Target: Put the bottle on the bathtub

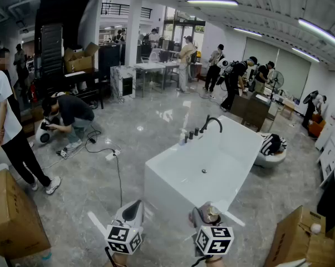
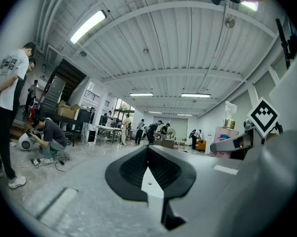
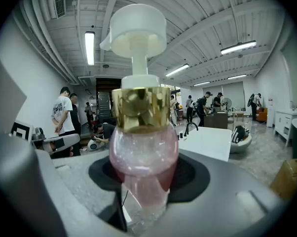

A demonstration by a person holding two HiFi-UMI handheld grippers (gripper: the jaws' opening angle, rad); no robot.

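Note:
A pink pump bottle [image 3: 138, 132] with a gold collar and a white pump head stands upright between the jaws of my right gripper [image 1: 205, 214], which is shut on its lower body. In the head view only the bottle's gold top [image 1: 211, 215] shows above that gripper. The white bathtub [image 1: 173, 166] stands straight ahead, its near corner just beyond both grippers; it also shows far off as the bathtub [image 3: 207, 141] in the right gripper view. My left gripper [image 1: 132, 212] hangs beside the right one, shut on nothing. Its camera sees the bottle [image 2: 226, 138] to its right.
A black faucet [image 1: 211, 122] and small bottles sit on the tub's far rim. Cardboard boxes stand at the left [image 1: 11, 218] and right [image 1: 298, 239]. A person [image 1: 11, 132] stands at left, another [image 1: 72, 115] crouches by a cable [image 1: 118, 174] on the floor.

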